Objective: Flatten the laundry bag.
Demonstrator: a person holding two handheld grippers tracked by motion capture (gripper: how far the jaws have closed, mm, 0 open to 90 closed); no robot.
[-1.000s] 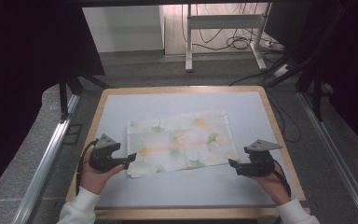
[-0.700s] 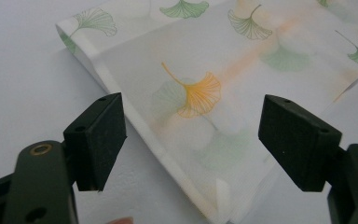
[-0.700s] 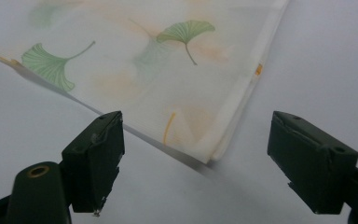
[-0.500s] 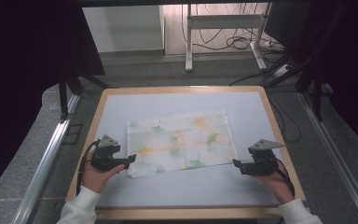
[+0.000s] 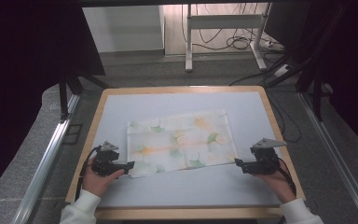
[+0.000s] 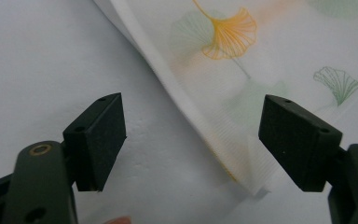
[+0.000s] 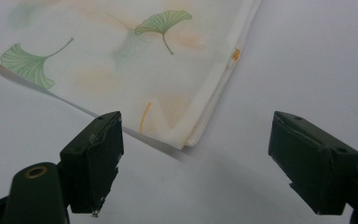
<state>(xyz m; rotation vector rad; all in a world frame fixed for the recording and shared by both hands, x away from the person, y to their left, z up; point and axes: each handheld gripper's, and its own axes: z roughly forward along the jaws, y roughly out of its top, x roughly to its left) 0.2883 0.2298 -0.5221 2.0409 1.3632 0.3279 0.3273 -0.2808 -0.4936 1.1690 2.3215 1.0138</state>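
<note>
1. Left hand (image 5: 98, 179): it enters from the bottom edge of the high view and rests low over the table (image 5: 177, 196) near its front left corner, forearm angled inward.
2. Left gripper (image 5: 129, 164): it points toward the near left corner of the cloth (image 5: 181, 142). In the left gripper view the jaws stand wide apart and hold nothing; the cloth's corner (image 6: 256, 184) lies between them, closer to the right-hand jaw. Whether that jaw touches the fabric cannot be told.
3. Right hand (image 5: 277, 179): it enters from the bottom right of the high view, low over the table near the front right edge.
4. Right gripper (image 5: 237, 162): it points toward the near right corner of the cloth. In the right gripper view the jaws are wide open and empty; the corner (image 7: 186, 140) lies ahead of the gap, apart from both jaws.
5. Cloth: folded flat, white with green and orange leaf prints, lying at the table's centre, slightly skewed to its edges.
</note>
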